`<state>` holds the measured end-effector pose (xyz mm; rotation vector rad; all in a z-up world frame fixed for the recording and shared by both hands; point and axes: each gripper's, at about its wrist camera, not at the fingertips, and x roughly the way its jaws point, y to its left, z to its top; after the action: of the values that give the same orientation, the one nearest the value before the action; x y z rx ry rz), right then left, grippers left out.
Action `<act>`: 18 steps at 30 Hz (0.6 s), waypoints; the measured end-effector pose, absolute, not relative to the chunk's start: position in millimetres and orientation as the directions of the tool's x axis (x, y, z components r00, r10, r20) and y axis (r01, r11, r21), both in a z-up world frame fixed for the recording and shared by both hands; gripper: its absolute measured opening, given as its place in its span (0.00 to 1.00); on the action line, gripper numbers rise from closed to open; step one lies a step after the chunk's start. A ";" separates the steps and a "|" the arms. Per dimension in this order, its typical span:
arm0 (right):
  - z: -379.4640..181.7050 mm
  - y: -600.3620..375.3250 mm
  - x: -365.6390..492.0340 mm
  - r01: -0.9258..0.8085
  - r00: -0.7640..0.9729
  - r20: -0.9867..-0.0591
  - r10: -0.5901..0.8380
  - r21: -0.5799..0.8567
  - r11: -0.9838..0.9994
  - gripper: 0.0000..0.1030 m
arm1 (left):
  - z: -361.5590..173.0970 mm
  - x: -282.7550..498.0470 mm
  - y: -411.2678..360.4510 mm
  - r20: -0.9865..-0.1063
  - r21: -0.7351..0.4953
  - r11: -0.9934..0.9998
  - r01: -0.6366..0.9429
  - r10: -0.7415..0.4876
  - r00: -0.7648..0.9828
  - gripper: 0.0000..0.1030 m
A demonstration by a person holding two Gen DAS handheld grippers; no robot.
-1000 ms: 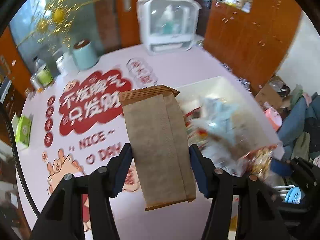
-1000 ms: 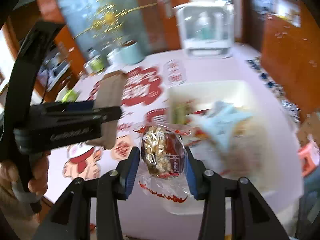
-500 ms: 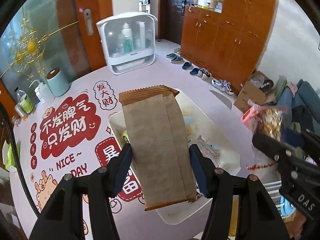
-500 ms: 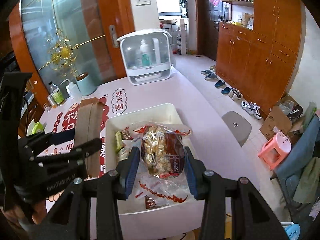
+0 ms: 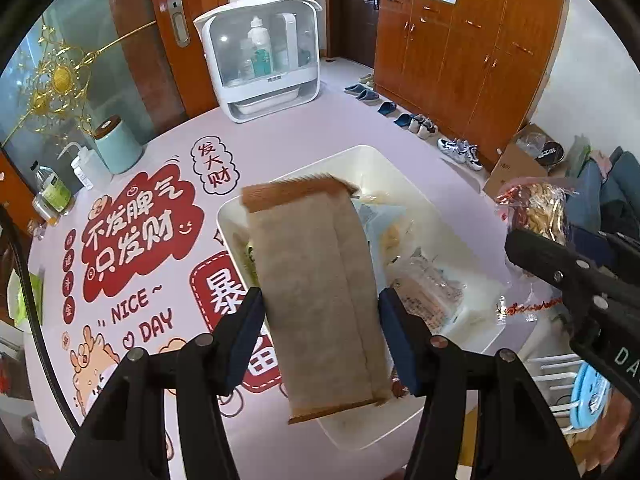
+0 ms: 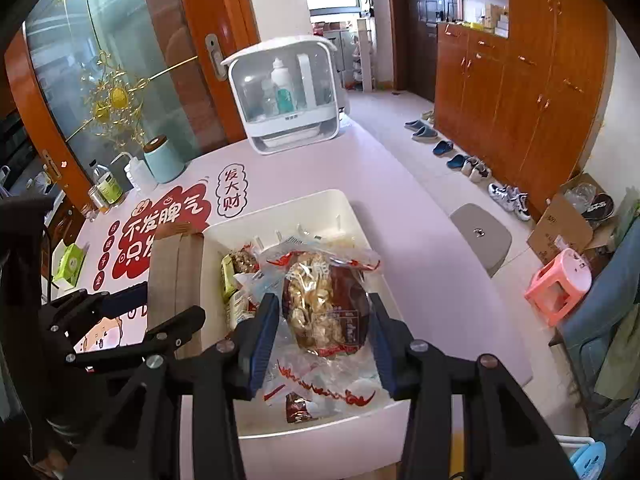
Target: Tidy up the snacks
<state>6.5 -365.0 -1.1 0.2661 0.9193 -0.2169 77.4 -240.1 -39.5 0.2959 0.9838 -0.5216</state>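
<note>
L gripper [image 5: 320,332]: fingers clamped on both side edges of a brown paper snack pouch [image 5: 316,292], held upright in the air w/ its serrated top edge up, over the near-left part of the white bin [image 5: 404,168]. R gripper [image 6: 322,334]: jaws opening at this moment, the clear bag of golden-and-red snacks [image 6: 324,304] btwn the blue fingers [image 6: 262,332], pads against its sides; bag hangs over the bin's middle. In the right wrist view the L gripper and pouch sit just left of the bin's left wall.

Bin rests on the pale tabletop [image 6: 384,184], already holding mixed snack packets: a green bar [image 6: 228,276] by the left wall, clear wrappers, a dark red packet [image 6: 296,408] near the front. Left of it, red cartoon print on the tabletop. Farther back: mint canister [image 6: 162,160], squeeze bottle, small jars, then a white cabinet w/ clear front [image 6: 288,92] holding bottles. Beyond, shoes on the floor along wooden cupboards.
</note>
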 end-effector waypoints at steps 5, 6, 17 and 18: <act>-6.0 -364.3 14.7 0.275 0.598 -0.801 -0.034 0.165 0.947 0.46 | -35.2 76.8 -230.2 -0.835 -0.022 0.839 0.544 -0.315 0.451 0.89; -6.6 -365.0 16.3 0.279 0.598 -0.801 -0.034 0.168 0.945 0.48 | -33.0 75.5 -227.6 -0.830 -0.027 0.837 0.547 -0.324 0.455 0.89; 1.7 -353.8 20.4 0.247 0.617 -0.787 0.007 0.202 0.948 0.51 | -19.2 65.4 -205.5 -0.815 0.025 0.851 0.524 -0.286 0.503 0.93; 3.3 -351.3 19.9 0.237 0.621 -0.784 0.015 0.205 0.950 0.51 | -16.9 64.2 -202.3 -0.812 0.024 0.856 0.517 -0.285 0.509 0.93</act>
<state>19.9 -351.3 3.3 0.3028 0.8953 -0.1298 64.2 -202.3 -16.9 0.2793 0.9176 -0.4904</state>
